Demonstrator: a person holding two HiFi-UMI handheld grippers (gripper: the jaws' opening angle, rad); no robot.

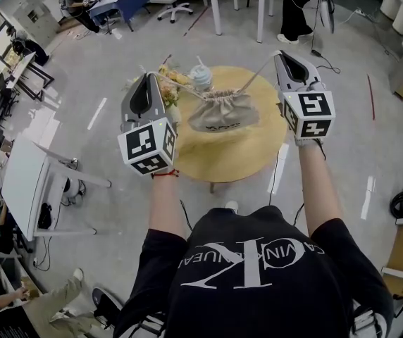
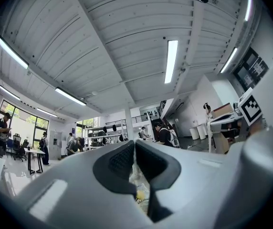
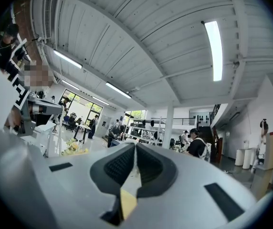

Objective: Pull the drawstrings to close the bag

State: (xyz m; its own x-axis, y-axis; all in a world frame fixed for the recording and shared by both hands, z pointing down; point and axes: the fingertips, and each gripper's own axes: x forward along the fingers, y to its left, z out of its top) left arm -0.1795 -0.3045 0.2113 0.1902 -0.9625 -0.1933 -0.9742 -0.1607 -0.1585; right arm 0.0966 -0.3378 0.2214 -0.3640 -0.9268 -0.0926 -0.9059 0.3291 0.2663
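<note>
Currently the left gripper (image 1: 146,79), left of centre in the head view, has its jaws closed on the left drawstring (image 1: 182,89), which runs out from the bag mouth. The beige drawstring bag (image 1: 222,111) sits mid-frame on the round wooden table (image 1: 237,157), mouth gathered, with a lidded cup (image 1: 201,76) just behind it. The right gripper (image 1: 280,55), upper right, is clamped on the right drawstring (image 1: 256,74), a pale strip pinched between its jaws.

matt cloth bag (image 1: 224,111), smooth wooden table (image 1: 230,157)

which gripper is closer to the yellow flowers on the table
Left. The left gripper is just beside the flowers; the right gripper is beyond the bag, on its other side.
</note>
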